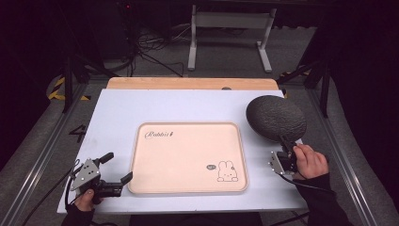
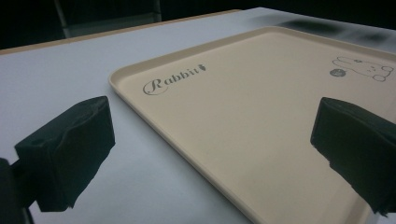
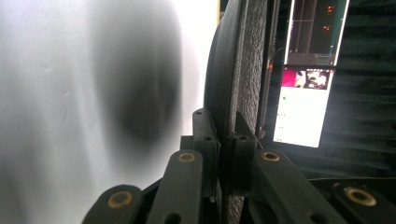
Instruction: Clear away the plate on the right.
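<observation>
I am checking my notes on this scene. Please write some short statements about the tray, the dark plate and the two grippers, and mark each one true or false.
1. The tray is empty. True.
2. The right gripper holds the dark plate by its rim. True.
3. The plate lies flat on the tray. False: it is held tilted in the air, right of the tray.
4. The left gripper is shut on the tray. False: it is open, at the tray's near left corner.
5. A rabbit drawing is on the tray. True.
</observation>
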